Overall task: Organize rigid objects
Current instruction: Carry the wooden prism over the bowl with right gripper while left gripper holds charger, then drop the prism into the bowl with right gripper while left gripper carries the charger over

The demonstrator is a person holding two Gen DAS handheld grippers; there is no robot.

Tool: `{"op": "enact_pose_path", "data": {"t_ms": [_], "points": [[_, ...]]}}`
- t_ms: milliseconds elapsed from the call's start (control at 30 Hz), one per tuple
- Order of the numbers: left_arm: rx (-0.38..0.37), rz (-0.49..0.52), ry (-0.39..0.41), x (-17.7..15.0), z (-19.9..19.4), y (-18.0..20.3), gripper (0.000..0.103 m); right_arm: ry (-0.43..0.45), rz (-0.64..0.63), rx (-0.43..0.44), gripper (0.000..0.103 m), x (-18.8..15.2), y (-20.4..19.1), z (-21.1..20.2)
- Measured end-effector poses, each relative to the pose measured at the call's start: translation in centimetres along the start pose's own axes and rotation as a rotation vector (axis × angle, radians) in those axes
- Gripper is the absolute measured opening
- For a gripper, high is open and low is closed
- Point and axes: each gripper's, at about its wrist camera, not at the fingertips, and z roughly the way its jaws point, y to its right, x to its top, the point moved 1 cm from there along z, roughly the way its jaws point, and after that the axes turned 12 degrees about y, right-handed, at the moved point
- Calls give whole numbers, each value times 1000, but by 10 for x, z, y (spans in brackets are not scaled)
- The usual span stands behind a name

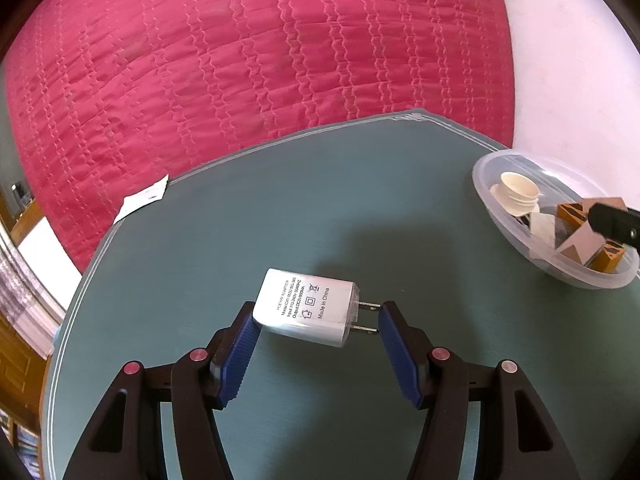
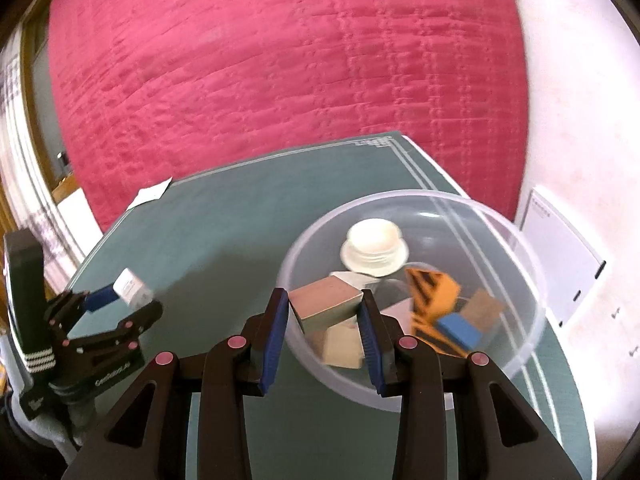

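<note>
A white power adapter (image 1: 308, 306) is clamped lengthwise in my left gripper (image 1: 319, 312), one blue pad on its body and the other on its prongs, just above the green table (image 1: 240, 220). The right wrist view shows that left gripper (image 2: 132, 300) at the far left with the adapter (image 2: 130, 286) at its tips. My right gripper (image 2: 324, 298) is shut on a tan wooden block (image 2: 326, 302) over the near side of a clear plastic bowl (image 2: 516, 248). In the bowl lie a white threaded cap (image 2: 374, 250), orange-and-black striped blocks (image 2: 434, 292), a blue block (image 2: 458, 330) and plain wooden blocks.
The bowl (image 1: 486, 168) stands at the table's right side, near its edge. A white paper card (image 1: 142, 200) lies at the table's far left corner. Beyond the table is a pink quilted bed cover (image 1: 260, 60). On the right are a white wall and a white panel (image 2: 560, 260).
</note>
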Motion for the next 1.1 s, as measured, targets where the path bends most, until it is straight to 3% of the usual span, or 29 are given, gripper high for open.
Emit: {"op": "enact_pose_path", "data": {"t_ms": [533, 1100], "points": [[-46, -4, -16, -1, -2, 13, 64, 43, 87, -135, 36, 9, 57, -13], [-55, 11, -22, -7, -4, 21, 64, 34, 209, -202, 37, 5, 98, -18]]}}
